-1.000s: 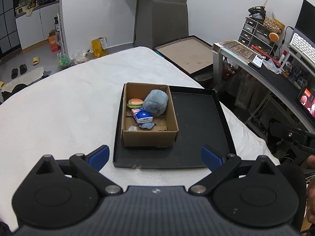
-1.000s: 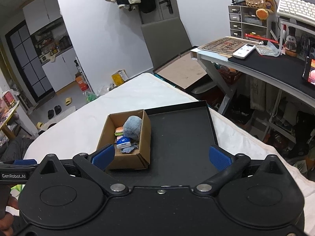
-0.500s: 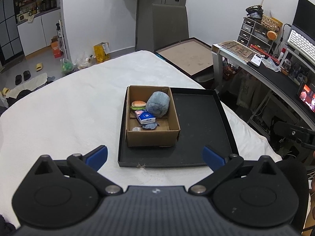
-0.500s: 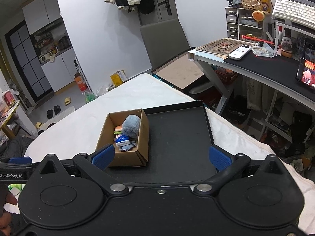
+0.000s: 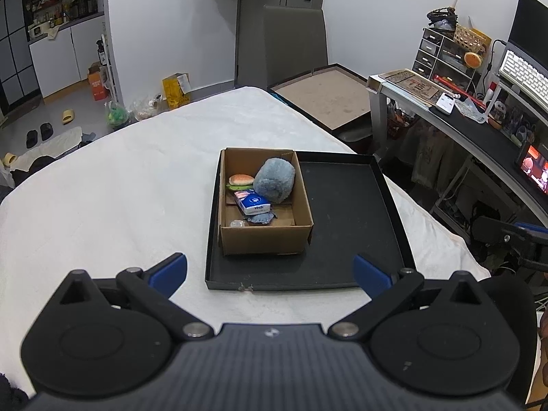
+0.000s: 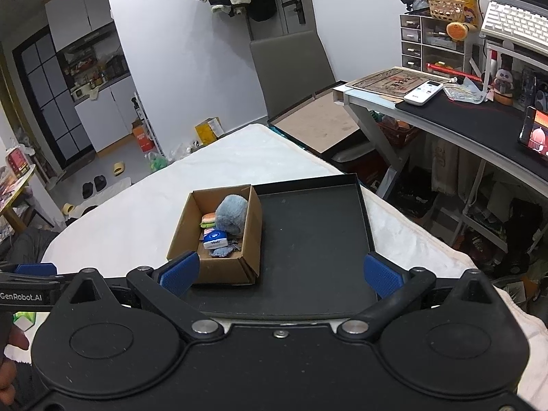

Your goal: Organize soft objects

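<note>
Cardboard box [image 5: 265, 236] on the black rectangular tray [image 5: 346, 239] holds your fluffy blue-grey plush [image 5: 275, 185] and blue tissue packet [image 5: 253, 203]; both grippers, left [image 5: 270, 272] and "GenRobot.AI"-marked right [image 6: 280, 274], hover spread wide, empty.

Both views are bright and evenly lit by soft, diffuse indoor light from above; no lamp shows. Shadows are faint: a thin dark one lies along the base of the cardboard box [image 5: 265, 239] inside the black tray [image 5: 346, 267]. The white cover on the worktop [image 5: 102, 205] is close to overexposed, its texture washed out. A small screen [image 5: 534, 171] glows at the right edge. Fisheye distortion bends walls and door frames near the borders, and dark vignetting fills the upper corners. Focus is sharp throughout, without motion blur.
</note>
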`<move>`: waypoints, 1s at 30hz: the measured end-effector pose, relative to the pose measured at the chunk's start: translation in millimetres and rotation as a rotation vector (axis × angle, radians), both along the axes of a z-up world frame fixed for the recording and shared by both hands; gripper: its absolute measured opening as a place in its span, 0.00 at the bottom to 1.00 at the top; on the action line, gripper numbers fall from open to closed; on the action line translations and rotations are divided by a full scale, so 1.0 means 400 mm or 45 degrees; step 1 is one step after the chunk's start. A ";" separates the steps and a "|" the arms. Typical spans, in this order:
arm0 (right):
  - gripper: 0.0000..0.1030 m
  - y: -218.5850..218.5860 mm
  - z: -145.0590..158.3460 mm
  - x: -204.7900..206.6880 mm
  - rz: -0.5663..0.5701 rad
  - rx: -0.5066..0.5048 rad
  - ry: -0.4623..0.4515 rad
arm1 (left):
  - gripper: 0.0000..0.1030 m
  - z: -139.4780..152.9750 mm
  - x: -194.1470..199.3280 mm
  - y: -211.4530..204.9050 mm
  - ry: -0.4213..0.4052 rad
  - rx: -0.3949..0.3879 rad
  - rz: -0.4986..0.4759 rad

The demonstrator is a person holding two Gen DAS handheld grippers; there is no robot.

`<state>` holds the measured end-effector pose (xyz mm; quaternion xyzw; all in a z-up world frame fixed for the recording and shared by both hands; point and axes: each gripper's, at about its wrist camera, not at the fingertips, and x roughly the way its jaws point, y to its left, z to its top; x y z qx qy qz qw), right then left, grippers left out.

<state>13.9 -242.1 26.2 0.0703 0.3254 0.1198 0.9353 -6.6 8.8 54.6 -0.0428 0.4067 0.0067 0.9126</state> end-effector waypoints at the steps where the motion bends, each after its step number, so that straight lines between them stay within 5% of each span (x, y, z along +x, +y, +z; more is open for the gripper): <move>1: 1.00 0.001 0.000 -0.001 0.002 0.000 0.001 | 0.99 0.000 0.000 -0.001 0.000 0.002 -0.002; 30: 1.00 0.003 -0.010 -0.001 0.002 -0.006 0.035 | 0.99 -0.016 0.000 -0.014 0.009 0.006 -0.017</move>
